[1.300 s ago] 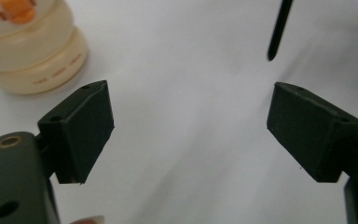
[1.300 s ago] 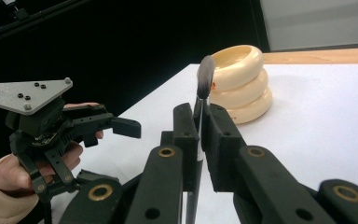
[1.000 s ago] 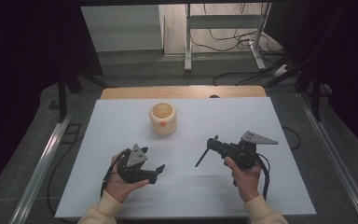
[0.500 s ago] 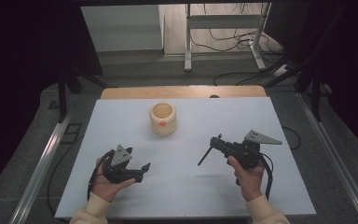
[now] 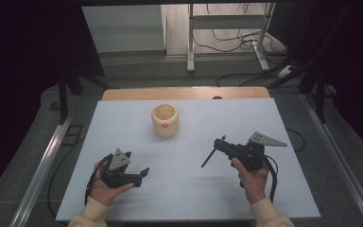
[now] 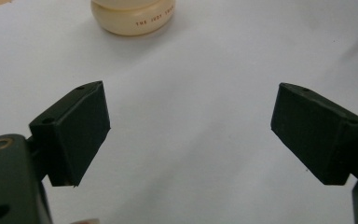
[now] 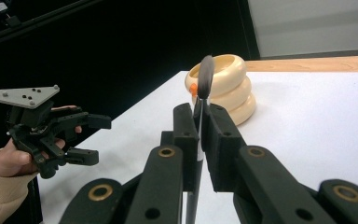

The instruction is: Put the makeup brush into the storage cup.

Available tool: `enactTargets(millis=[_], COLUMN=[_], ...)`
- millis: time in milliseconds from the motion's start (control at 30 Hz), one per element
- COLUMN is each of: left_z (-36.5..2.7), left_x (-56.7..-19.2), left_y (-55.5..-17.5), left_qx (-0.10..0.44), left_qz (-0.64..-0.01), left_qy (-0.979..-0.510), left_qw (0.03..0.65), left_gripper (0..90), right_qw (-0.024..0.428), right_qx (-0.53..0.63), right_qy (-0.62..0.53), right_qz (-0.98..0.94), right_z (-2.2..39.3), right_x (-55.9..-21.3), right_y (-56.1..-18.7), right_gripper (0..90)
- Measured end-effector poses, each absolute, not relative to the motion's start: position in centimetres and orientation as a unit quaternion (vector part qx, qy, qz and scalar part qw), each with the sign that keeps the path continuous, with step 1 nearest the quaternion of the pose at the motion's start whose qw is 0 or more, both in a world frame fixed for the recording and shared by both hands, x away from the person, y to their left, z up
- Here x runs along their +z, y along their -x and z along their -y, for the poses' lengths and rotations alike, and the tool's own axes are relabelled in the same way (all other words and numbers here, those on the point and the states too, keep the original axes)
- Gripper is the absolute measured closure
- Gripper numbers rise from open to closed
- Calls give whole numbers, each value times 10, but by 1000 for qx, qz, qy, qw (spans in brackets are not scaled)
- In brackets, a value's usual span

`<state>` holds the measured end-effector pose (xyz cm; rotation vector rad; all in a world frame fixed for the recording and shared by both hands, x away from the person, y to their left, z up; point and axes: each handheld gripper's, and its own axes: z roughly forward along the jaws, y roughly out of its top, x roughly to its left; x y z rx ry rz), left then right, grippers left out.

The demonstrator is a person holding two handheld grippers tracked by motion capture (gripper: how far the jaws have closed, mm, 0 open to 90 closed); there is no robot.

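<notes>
The right gripper clamped a thin black-headed spoon for dipping into the cream ribbed ceramic jar, while the left gripper waited with jaws apart.

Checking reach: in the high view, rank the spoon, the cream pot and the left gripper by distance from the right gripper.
1. Spoon, clamped in the right gripper, sticking out toward the table's middle.
2. Cream pot, farther back, left of it.
3. Left gripper, across the table, near edge.
</notes>
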<state>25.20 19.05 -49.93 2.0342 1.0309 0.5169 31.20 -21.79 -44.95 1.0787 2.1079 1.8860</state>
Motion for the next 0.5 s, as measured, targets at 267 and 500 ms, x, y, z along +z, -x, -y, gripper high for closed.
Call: enactTargets(millis=[267,500], left_z=[-191,-194], left_x=[-501,-501], left_y=[-252,-253], left_qx=[203,202], left_qz=[-407,-409], left_qy=[-802,-800], left_qw=[387,389], left_gripper=[116,115], right_qw=[61,65], right_qx=[624,634], right_qy=[-354,-354], right_qz=[-694,-684], right_z=[217,218], right_x=[-446,-436], right_y=[-314,-321], right_gripper=[829,829])
